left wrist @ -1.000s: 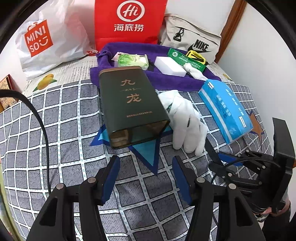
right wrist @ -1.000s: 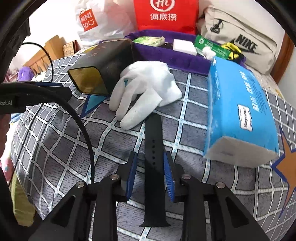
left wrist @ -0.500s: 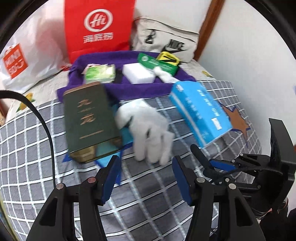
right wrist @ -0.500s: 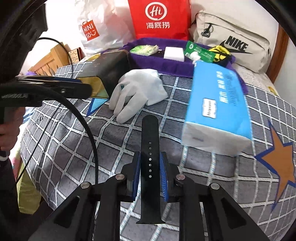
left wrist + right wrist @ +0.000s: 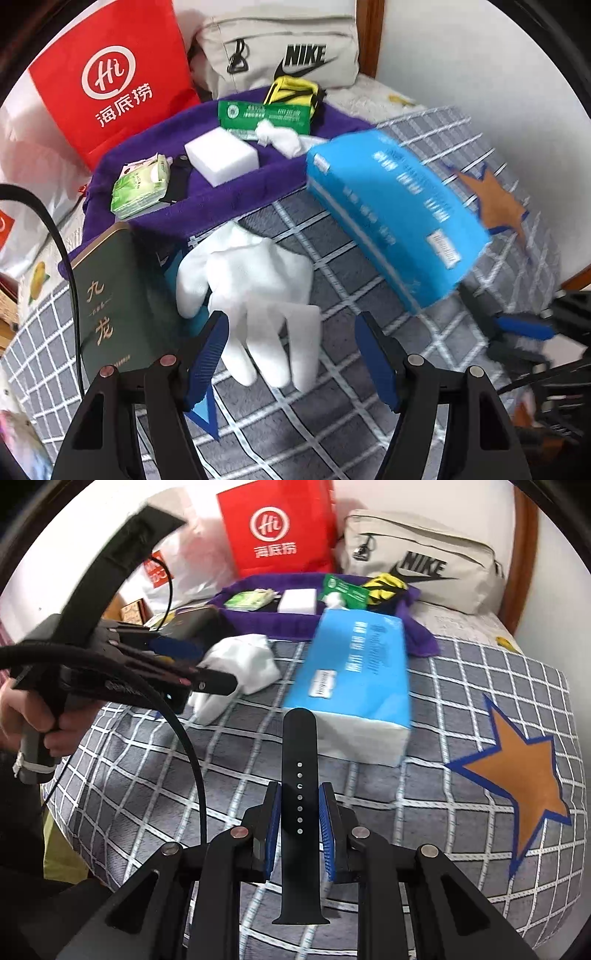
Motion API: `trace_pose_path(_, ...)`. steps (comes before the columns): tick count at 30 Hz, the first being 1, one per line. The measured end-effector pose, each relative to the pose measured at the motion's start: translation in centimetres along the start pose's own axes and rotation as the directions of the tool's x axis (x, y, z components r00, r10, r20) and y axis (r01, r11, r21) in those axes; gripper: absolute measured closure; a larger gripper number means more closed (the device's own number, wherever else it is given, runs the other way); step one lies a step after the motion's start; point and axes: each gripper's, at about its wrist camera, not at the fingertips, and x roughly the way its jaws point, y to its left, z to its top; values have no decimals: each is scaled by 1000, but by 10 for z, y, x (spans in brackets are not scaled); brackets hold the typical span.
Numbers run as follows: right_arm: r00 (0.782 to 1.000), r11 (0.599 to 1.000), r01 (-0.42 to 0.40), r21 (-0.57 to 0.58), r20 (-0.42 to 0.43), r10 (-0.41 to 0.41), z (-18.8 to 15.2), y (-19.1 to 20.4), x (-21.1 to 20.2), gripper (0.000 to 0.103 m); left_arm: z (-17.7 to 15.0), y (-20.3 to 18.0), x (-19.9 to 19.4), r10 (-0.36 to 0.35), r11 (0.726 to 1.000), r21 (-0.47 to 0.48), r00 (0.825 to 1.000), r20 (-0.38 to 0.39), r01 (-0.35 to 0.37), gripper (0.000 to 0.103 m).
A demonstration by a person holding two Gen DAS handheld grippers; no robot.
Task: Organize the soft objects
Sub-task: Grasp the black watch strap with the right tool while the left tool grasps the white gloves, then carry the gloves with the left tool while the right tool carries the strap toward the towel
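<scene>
Left gripper (image 5: 291, 350): jaws spreading wider at this moment, nothing pressed between the blue pads; the fingers of the white glove (image 5: 255, 306) lie on the bed between and beyond the tips, untouched as far as the view shows.
Hand on left gripper (image 5: 33, 716): wrapped around the handle at the left edge of the right wrist view.
Green tin (image 5: 118, 299): dark box with gold characters, lying just left of the glove, its far end near the purple cloth.
White glove: flat on the grey checked blanket (image 5: 332, 413), fingers toward the camera, between the tin and the tissue pack.
Purple cloth (image 5: 229, 195): a tray-like spread behind the glove, holding a green tissue packet (image 5: 142, 184), a white sponge block (image 5: 221, 155), a green flat packet (image 5: 266, 116), a crumpled white cloth (image 5: 277, 136) and a yellow-black item (image 5: 293, 92).
Blue tissue pack (image 5: 399, 206): right of the glove, blurred, its near end toward the right gripper.
Bags: red paper bag (image 5: 110, 81) and beige Nike bag (image 5: 280, 55) stand behind the cloth.
Right gripper (image 5: 300, 825): clenched on a black watch strap (image 5: 299, 797), pads pressing both of its edges; the strap runs lengthways between the fingers, its rounded end reaching toward the tissue pack.
Orange star (image 5: 517, 771): pattern on the blanket, right of the strap.
</scene>
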Motion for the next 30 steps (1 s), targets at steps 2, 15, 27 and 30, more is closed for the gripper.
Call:
trace_pose_path(2, 1000, 1000, 13, 12, -7, -13, -1, -6, 1, 83, 1, -1, 8, 35, 999, 15, 999, -20, -35, 34)
trace_pose_path(15, 1000, 999, 25, 44, -12, -25, -5, -20, 3, 83, -1, -3, 35, 131, 988, 96, 989, -67, -124, 96)
trace_pose_path(27, 998, 997, 57, 49, 34, -59, 2, -24, -17, 83, -1, 12, -5, -19, 1000, 4, 1000, 15, 19, 96)
trace_pose_path(30, 997, 998, 50, 43, 50, -53, 4, -23, -24, 83, -1, 14, -12, -41, 999, -16, 999, 33, 42, 96)
